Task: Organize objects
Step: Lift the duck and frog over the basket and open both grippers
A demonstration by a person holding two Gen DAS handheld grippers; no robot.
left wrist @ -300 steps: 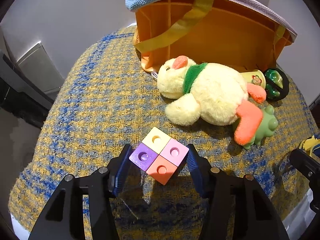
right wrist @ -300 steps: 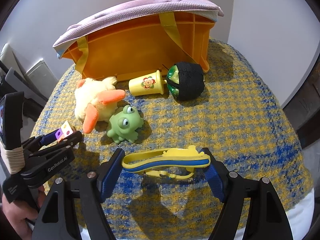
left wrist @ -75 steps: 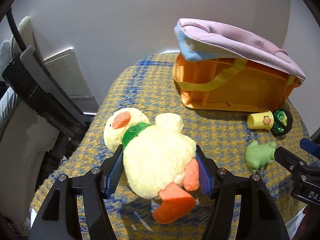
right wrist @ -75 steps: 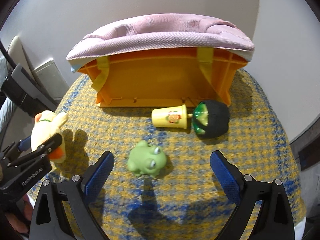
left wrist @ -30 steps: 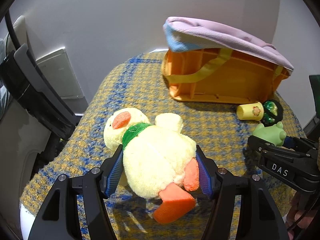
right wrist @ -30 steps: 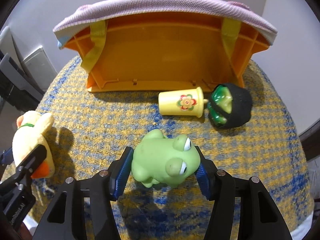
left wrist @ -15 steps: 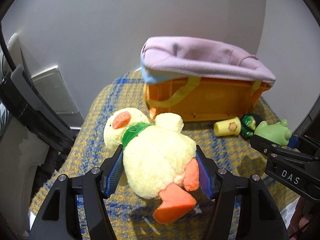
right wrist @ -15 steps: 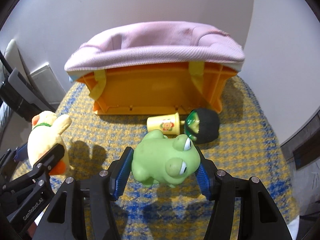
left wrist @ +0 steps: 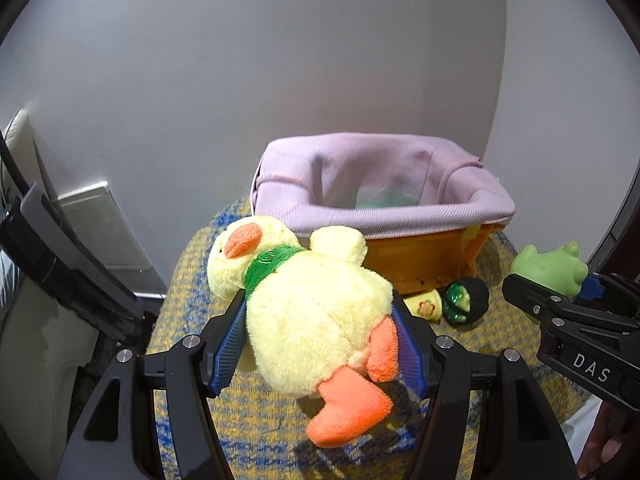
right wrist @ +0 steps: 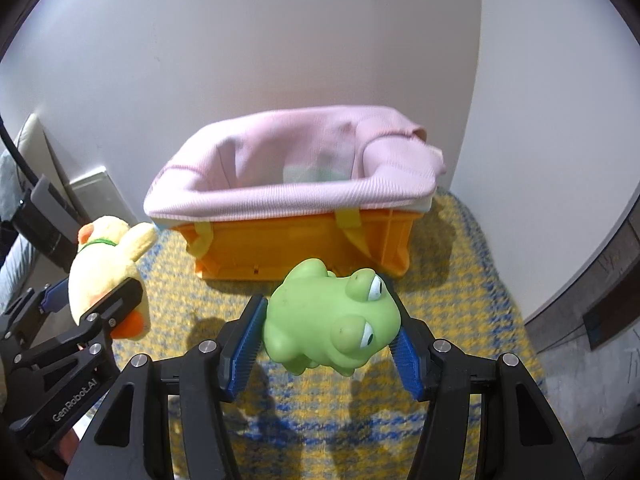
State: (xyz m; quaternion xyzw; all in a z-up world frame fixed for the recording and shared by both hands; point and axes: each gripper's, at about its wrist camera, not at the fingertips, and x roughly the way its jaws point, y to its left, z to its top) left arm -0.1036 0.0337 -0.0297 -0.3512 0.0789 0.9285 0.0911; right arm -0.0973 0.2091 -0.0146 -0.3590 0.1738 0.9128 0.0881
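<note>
My left gripper is shut on a yellow plush duck with orange beak and green scarf, held in the air in front of the basket. My right gripper is shut on a green rubber frog, also lifted; the frog shows at the right of the left wrist view. The orange basket with a pink cloth liner stands at the back of the table, its opening facing up. The duck also shows at the left of the right wrist view.
A yellow flower cup and a black-and-green ball lie on the yellow-blue woven cloth by the basket's front. A wall is close behind the basket. A black chair frame stands off the table's left.
Both grippers have risen with their toys, so the basket's open top and liner inside now show. The frog was picked up about a second ago.
</note>
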